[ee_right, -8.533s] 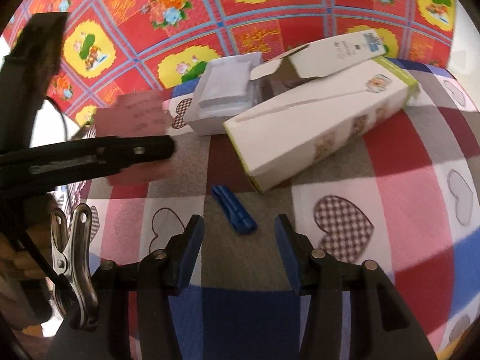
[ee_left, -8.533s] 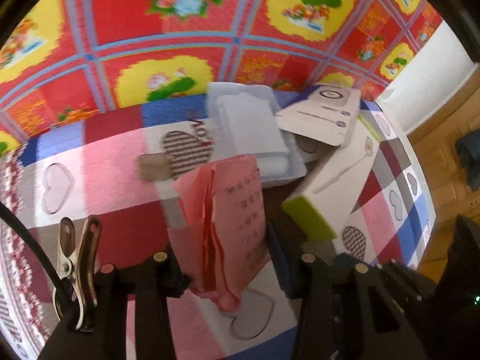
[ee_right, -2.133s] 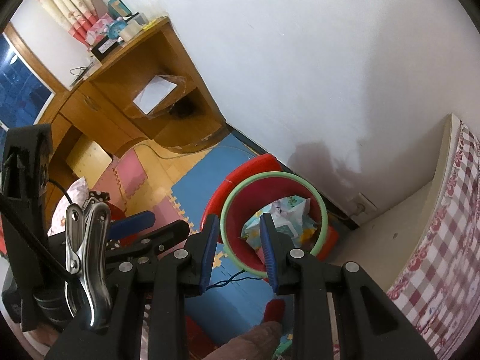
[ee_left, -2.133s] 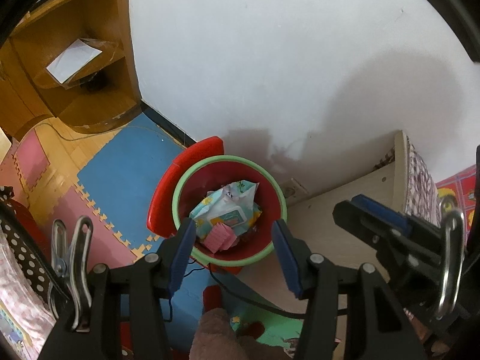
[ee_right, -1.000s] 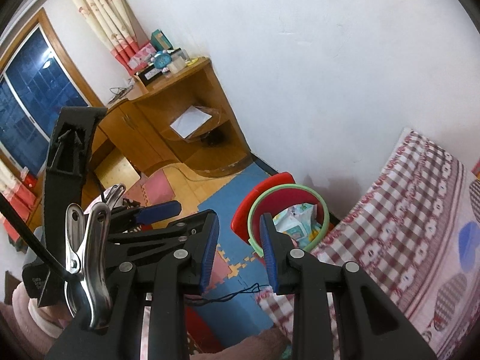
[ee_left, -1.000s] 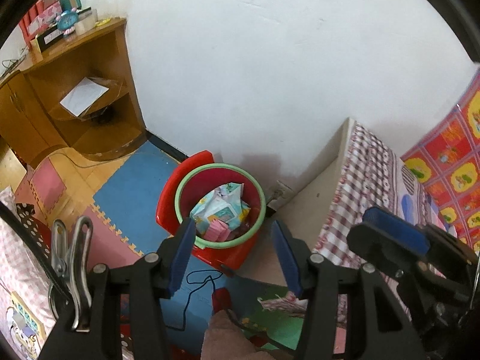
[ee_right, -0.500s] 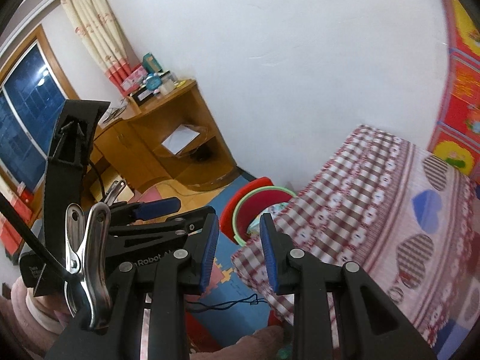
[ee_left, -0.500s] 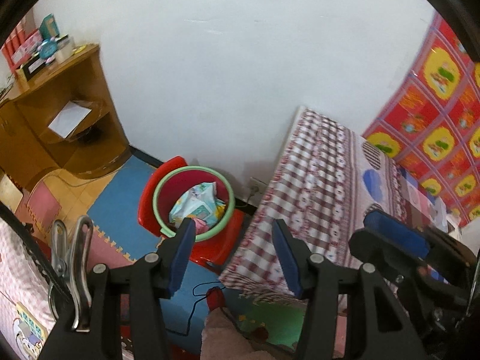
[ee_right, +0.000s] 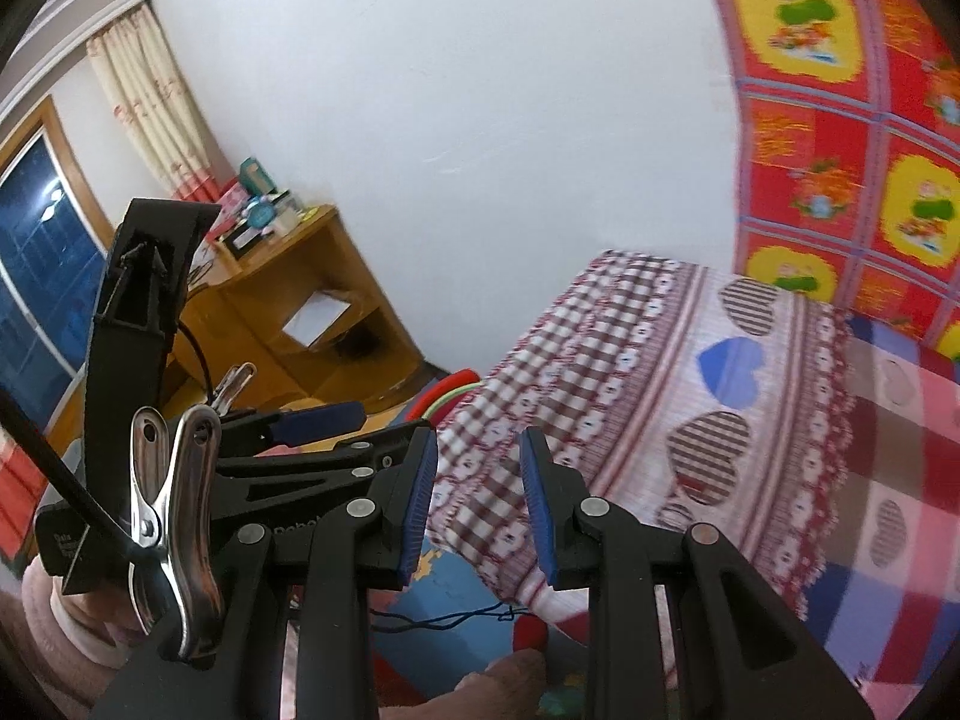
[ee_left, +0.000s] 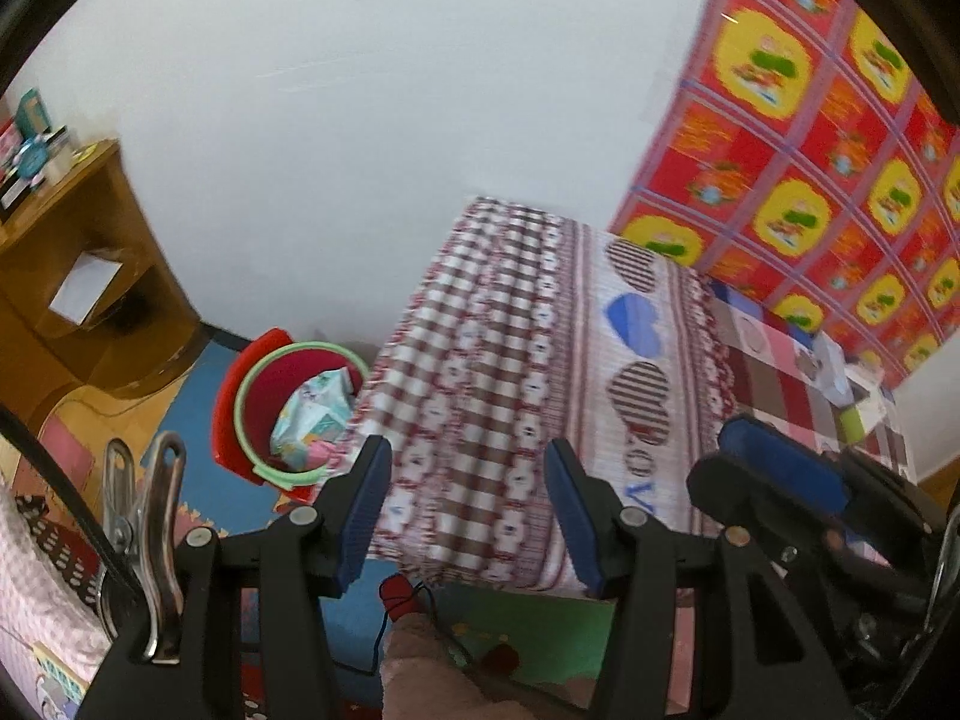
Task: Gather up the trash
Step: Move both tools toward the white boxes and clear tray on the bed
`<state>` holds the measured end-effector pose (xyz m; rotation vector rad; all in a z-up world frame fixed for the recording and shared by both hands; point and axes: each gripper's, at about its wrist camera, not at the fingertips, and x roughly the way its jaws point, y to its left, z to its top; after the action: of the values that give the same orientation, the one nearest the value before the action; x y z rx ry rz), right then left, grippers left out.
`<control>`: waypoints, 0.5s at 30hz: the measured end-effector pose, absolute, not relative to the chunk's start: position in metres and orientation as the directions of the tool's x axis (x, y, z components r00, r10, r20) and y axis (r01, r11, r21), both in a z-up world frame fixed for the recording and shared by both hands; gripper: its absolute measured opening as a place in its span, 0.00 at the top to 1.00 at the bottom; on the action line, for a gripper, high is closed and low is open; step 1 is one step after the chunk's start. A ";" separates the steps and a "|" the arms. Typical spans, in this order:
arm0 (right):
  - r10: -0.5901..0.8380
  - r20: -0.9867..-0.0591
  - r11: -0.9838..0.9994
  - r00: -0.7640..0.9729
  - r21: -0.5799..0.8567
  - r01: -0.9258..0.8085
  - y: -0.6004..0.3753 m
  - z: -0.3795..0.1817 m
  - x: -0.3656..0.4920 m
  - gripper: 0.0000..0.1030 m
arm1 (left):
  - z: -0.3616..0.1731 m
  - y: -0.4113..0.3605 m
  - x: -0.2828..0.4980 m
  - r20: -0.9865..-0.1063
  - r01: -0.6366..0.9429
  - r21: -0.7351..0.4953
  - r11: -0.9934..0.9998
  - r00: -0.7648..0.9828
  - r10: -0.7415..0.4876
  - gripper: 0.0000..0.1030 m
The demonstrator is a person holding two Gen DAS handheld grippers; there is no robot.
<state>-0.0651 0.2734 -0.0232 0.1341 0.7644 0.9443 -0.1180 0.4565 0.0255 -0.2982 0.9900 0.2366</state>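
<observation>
Left gripper [ee_left: 465,498] with blue-padded black jaws parted, nothing between them. Right gripper [ee_right: 474,495] likewise parted, narrower gap, nothing held.

Red plastic bin with a pale green rim [ee_left: 255,387] on the floor, up and to the left of the left gripper, close against the hanging edge of the checked bed sheet with heart patches [ee_left: 510,372]. Inside the bin: a crumpled pale blue printed wrapper [ee_left: 315,414] with a bit of pink paper beside it. From the right wrist view, only a sliver of that bin [ee_right: 447,396] visible above the left jaw, mostly hidden behind the sheet's drop.

At the far end of the bed, small and blurred: white cardboard boxes, one with a lime-green end [ee_left: 852,402], well apart from both grippers. Printing on them too small to read. Partial letters "Robot" on the black body of the left gripper [ee_right: 294,531] in the right wrist view; red letters on the sheet partly covered by the right gripper [ee_left: 774,468].

Around: blue foam floor mat [ee_left: 198,372], wooden corner shelf unit holding a white sheet of paper [ee_right: 318,312], red and yellow floral wall cloth [ee_left: 828,180], white wall, patterned curtain [ee_right: 156,114] beside a dark window [ee_right: 36,252]. Thin dark cord [ee_right: 444,618] trailing over the mat below the jaws.
</observation>
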 end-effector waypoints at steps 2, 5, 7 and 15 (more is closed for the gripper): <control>0.763 -0.529 0.616 0.371 0.423 -0.664 0.259 -0.024 -0.065 0.71 | 0.027 0.442 -0.113 -0.846 -0.306 -0.141 0.942 0.532 0.046 0.46; 0.750 -0.527 0.639 0.400 0.422 -0.643 0.241 -0.025 -0.063 0.71 | 0.029 0.424 -0.107 -0.845 -0.275 -0.145 0.951 0.534 0.026 0.46; 0.742 -0.525 0.654 0.417 0.427 -0.625 0.228 -0.026 -0.062 0.71 | 0.030 0.411 -0.104 -0.843 -0.250 -0.144 0.958 0.538 0.013 0.46; 0.694 -0.533 0.715 0.485 0.429 -0.551 0.187 -0.031 -0.062 0.71 | 0.034 0.371 -0.090 -0.841 -0.166 -0.147 0.975 0.540 -0.035 0.46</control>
<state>-0.0618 0.1875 -0.0308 0.2112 0.7438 0.7646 -0.0902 0.3710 0.0337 -0.2191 0.9996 0.0788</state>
